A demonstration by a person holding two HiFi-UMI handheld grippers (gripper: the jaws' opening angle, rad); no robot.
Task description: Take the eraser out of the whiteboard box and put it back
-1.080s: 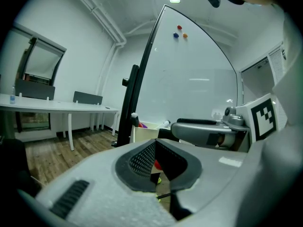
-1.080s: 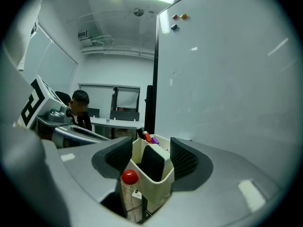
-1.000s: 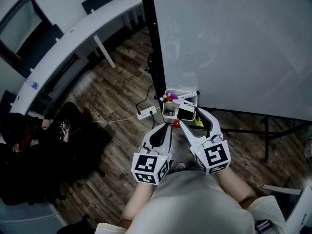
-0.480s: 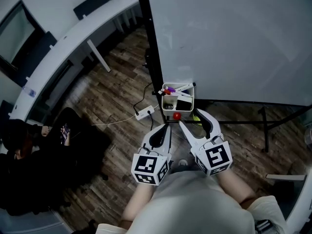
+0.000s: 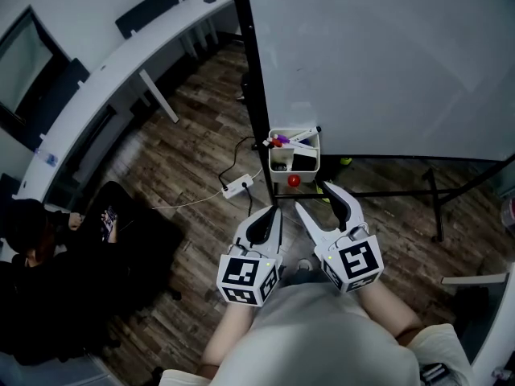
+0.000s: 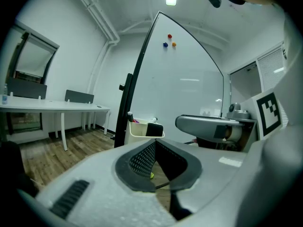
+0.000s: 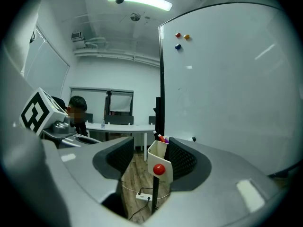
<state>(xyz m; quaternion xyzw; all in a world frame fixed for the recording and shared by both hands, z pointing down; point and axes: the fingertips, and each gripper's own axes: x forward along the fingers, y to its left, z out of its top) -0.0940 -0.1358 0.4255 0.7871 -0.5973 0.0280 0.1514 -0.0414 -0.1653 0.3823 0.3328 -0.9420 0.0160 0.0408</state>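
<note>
Nearest, the left tongs (image 5: 274,211) are clenched on nothing, their pad tips meeting. Just beside them the right tongs (image 5: 312,196) stand released: the jaws are wide, though they have just been closing a little, and nothing lies between the pads (the box only lines up in the gap from farther off). Ahead of both, and apart from them, the white whiteboard box (image 5: 280,172) hangs by the black post at the lower corner of the whiteboard (image 5: 386,63), with a red ball (image 5: 294,180) on its front wall. Inside the box a dark block, which seems to be the eraser (image 5: 304,160), sits toward the right, next to the markers (image 5: 283,141). On the wooden floor (image 5: 193,159) below lies a white power strip (image 5: 239,186). Farther off to the left runs a curved white bench (image 5: 121,63), with a seated person (image 5: 32,232) near it.
</note>
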